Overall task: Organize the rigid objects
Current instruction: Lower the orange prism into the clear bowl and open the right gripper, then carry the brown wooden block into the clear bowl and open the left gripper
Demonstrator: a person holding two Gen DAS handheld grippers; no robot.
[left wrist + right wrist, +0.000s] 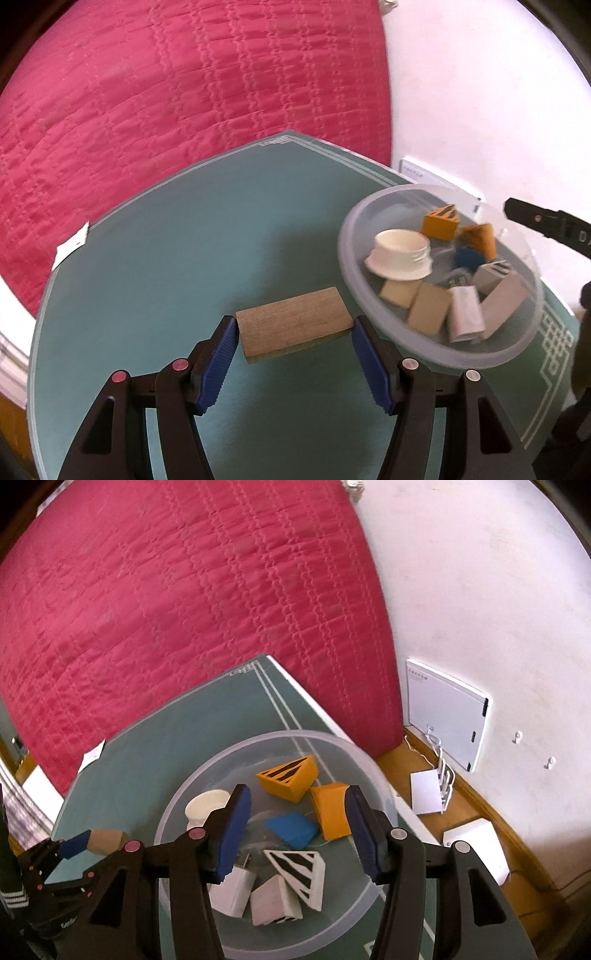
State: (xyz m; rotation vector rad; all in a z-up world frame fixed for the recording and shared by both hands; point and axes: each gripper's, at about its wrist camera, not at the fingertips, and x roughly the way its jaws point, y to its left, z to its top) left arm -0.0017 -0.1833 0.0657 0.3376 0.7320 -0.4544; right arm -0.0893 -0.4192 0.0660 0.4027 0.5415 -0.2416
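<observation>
Blue-padded left gripper (293, 334) clamps a flat rectangular wooden block (294, 328) above the teal table (177, 236), beside the clear round plastic bowl (184, 794) of blocks under the empty, parted right gripper (297, 829).

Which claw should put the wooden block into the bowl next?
Left. The left claw already has the wooden block between its pads. The right claw is open and empty above the bowl.

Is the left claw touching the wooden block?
Touching: in the left wrist view both blue pads meet the ends of the wooden block, held in the left claw.
</observation>
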